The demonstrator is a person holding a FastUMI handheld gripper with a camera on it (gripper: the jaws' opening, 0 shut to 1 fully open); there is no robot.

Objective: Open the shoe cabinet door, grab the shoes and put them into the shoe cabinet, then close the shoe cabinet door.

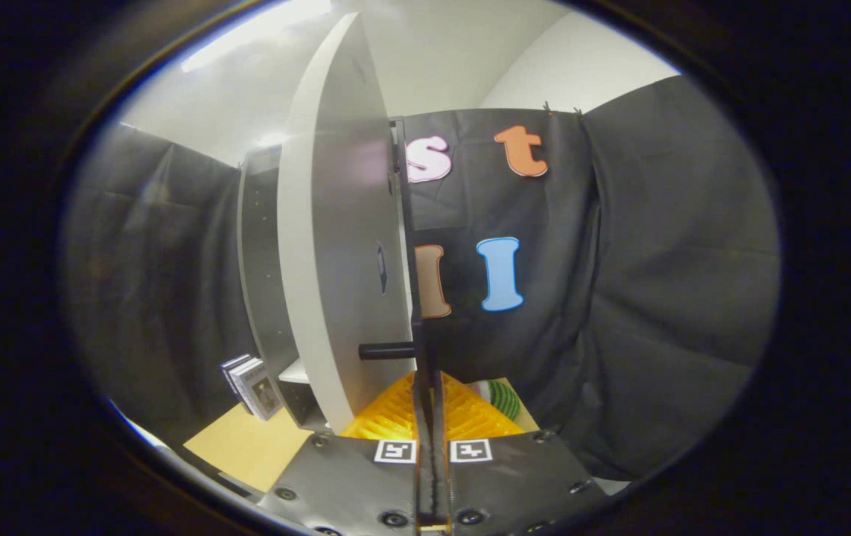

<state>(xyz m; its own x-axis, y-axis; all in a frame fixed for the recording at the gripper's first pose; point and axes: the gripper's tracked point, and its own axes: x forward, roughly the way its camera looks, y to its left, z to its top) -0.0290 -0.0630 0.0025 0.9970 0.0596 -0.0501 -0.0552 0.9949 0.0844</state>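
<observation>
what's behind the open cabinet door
Behind the door, beside the dark cabinet wall, a bit of white shelf and some boxes show. The door covers the rest. The gripper jaws clamp the door's edge.

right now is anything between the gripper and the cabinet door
Nothing visible. The gripper looks shut on the free edge of the door, one finger on each face. The handle sticks out just ahead. The door stands swung out from the cabinet.
</observation>
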